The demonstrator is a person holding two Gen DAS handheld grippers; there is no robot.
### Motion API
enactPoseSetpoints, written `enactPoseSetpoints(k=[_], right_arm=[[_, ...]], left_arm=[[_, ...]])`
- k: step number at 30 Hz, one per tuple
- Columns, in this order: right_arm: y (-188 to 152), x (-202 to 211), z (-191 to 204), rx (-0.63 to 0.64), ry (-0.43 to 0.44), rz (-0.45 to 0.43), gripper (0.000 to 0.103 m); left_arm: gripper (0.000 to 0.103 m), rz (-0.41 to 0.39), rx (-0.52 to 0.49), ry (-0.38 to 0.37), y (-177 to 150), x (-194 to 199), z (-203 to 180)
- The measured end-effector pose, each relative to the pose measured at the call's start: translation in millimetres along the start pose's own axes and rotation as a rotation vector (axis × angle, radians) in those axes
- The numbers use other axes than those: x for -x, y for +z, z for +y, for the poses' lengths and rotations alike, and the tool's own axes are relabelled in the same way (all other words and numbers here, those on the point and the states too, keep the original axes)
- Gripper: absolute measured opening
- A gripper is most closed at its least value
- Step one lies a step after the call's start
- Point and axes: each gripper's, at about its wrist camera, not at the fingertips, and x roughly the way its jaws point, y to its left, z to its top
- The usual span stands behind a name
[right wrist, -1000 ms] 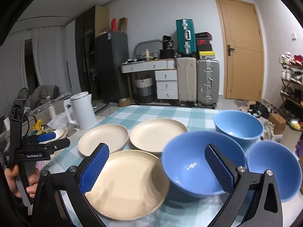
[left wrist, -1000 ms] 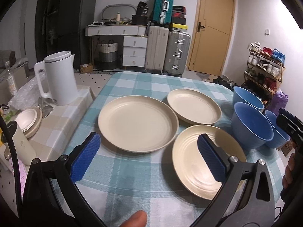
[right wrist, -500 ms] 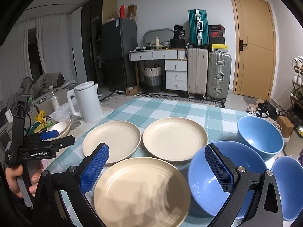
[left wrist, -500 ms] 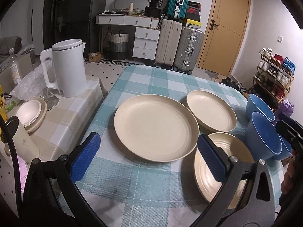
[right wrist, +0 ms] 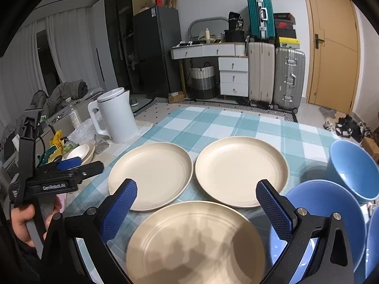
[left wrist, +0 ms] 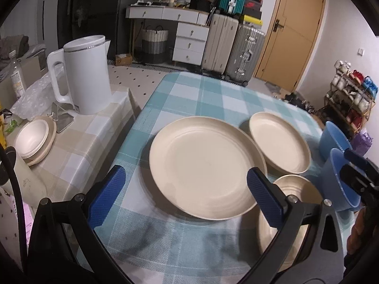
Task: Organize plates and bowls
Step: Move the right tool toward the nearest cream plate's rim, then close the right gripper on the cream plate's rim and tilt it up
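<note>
Left tool (left wrist: pixel 183 187) wide open, holding nothing; right tool (right wrist: pixel 196 201) likewise; three cream plates (right wrist: pixel 151 175) flat on tabletop (right wrist: pixel 213 123).

Left tongs (left wrist: pixel 184 194) and right tongs (right wrist: pixel 196 203), both wide apart, empty
</note>
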Motion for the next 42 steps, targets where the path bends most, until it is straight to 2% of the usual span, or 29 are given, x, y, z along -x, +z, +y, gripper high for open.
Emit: enactPoseSetpoints(k=[10, 16, 21, 24, 29, 32, 35, 39, 42], right_arm=[[10.0, -36.0, 9.9, 0.016, 0.013, 0.058, 0.102], [6.2, -64.3, 13.3, 0.000, 0.029, 0.118, 0.099], [1.3, -91.4, 15.8, -0.013, 0.060, 0.193, 0.087], [-2.6, -106.3, 16.8, -0.015, 0.067, 0.228, 0.077], [-9.2, -128.0, 16.6, -0.024, 0.088, 0.283, 0.066], [-11.7, -138.0, 17.4, -0.023, 0.099, 0.301, 0.061], [-13.9, -147.1, 17.7, -0.027, 0.090, 0.316, 0.039], [-14.2, -158.8, 15.5, -0.036, 0.061, 0.338, 0.038], [-14.6, -163.5, 13.8, -0.040, 0.055, 0.350, 0.038]], left_arm=[[0.102, 0.048, 0.050, 0.011, -3.7, -29.9, 25.8], [0.102, 0.084, 0.086, 0.015, -11.9, -48.0, 37.0], [0.100, 0.126, 0.095, 0.009, -18.9, -64.6, 41.9], [0.094, 0.140, 0.086, 0.004, -21.7, -70.8, 40.9], [0.078, 0.174, 0.077, 0.003, -26.2, -80.0, 38.7], [0.072, 0.182, 0.080, 0.002, -28.9, -83.0, 38.7], [0.068, 0.180, 0.073, 0.002, -29.4, -83.9, 37.2], [0.066, 0.183, 0.066, 0.006, -29.0, -84.5, 36.3], [0.054, 0.181, 0.073, -0.001, -28.7, -83.6, 38.3]])
